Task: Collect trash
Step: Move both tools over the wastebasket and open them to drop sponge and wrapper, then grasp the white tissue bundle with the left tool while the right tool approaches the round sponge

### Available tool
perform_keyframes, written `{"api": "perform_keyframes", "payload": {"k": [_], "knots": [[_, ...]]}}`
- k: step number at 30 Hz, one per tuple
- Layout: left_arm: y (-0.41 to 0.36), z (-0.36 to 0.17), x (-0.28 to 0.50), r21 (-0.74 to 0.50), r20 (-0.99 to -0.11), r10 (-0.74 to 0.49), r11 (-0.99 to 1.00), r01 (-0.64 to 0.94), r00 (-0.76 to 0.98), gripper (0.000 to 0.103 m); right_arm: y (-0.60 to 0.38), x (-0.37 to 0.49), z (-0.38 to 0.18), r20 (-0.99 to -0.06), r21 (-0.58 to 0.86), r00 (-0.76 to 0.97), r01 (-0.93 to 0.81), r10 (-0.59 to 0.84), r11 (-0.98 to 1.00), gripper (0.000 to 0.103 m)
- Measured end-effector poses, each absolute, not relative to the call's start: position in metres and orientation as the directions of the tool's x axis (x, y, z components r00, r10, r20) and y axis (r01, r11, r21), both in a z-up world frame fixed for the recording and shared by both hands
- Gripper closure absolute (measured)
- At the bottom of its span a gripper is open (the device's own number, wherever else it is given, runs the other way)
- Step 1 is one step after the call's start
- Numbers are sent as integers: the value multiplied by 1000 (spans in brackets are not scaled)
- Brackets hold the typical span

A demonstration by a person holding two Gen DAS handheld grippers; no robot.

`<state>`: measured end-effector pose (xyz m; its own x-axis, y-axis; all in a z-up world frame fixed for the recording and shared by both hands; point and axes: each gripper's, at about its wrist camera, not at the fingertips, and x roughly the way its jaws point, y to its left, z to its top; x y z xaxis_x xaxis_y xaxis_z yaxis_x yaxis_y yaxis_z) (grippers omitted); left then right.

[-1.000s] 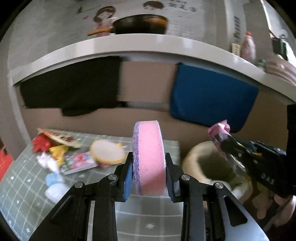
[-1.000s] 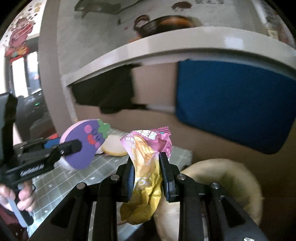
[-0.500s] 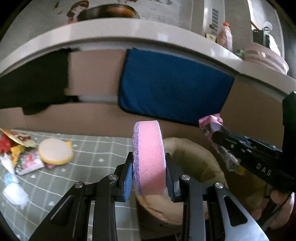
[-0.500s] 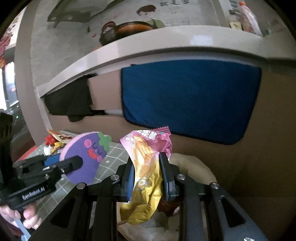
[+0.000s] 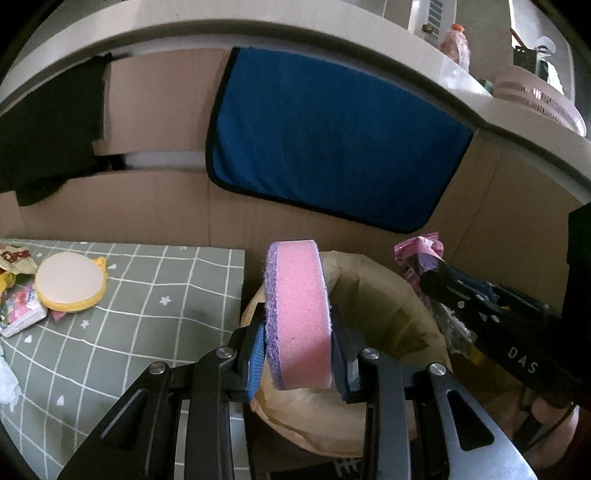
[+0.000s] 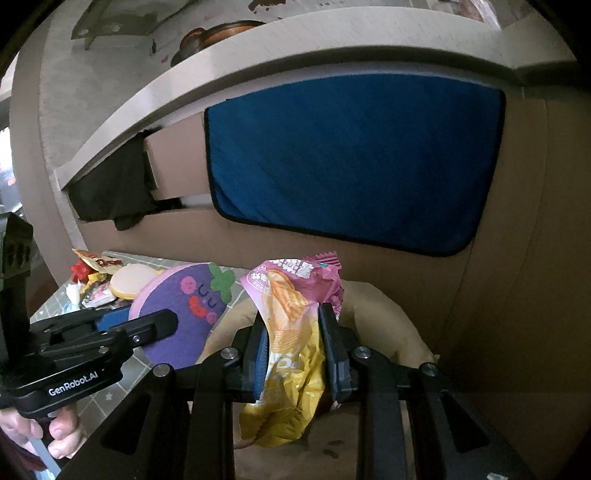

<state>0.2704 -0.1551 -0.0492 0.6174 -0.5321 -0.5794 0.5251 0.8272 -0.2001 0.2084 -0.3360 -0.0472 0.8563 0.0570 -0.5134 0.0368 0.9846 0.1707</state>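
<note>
My left gripper (image 5: 298,354) is shut on a round pink sponge with a purple scrub face (image 5: 299,314) and holds it over the near rim of a tan paper trash bag (image 5: 384,306). In the right wrist view that sponge shows a purple eggplant face (image 6: 184,314). My right gripper (image 6: 293,350) is shut on a pink and yellow snack wrapper (image 6: 291,332) above the same bag (image 6: 384,321). The right gripper also shows at the right of the left wrist view (image 5: 443,284), with the wrapper's pink end (image 5: 417,251) sticking out.
A green checked mat (image 5: 147,295) left of the bag carries a round yellow sponge (image 5: 68,280) and several wrappers (image 5: 18,295) at its far left. A cardboard wall with a blue cloth (image 5: 332,147) stands behind. A white counter (image 5: 258,33) runs above.
Both grippers have moved right, away from the mat, with sponge and wrapper still held. The bag has come under them and the blue cloth now fills the background.
</note>
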Motion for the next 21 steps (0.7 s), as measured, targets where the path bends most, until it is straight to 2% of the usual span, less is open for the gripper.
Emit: {"api": "perform_keyframes", "payload": {"k": [2, 3, 4, 5, 6, 13, 21], "knots": [[-158, -51, 274, -215, -582, -548, 816, 536, 601, 71, -340, 208, -49, -513, 182, 857, 44, 56, 982, 76], [-159, -52, 276, -236, -577, -574, 798, 554, 581, 70, -342, 209, -50, -510, 191, 858, 46, 59, 980, 73], [-160, -52, 279, -251, -575, -593, 784, 568, 564, 65, -343, 210, -50, -507, 202, 860, 46, 65, 978, 68], [-161, -53, 282, -265, -580, -608, 770, 580, 542, 61, -345, 211, -52, -509, 215, 858, 47, 71, 975, 55], [-161, -55, 286, -287, -588, -619, 761, 582, 520, 54, -348, 212, -55, -515, 230, 854, 51, 77, 972, 48], [-137, -52, 297, -337, -577, -596, 797, 502, 559, 52, -352, 216, -65, -537, 249, 841, 76, 72, 965, 47], [-73, -44, 287, -201, -584, -418, 905, 375, 696, 52, -341, 220, -67, -540, 305, 829, 27, 149, 952, 45]]}}
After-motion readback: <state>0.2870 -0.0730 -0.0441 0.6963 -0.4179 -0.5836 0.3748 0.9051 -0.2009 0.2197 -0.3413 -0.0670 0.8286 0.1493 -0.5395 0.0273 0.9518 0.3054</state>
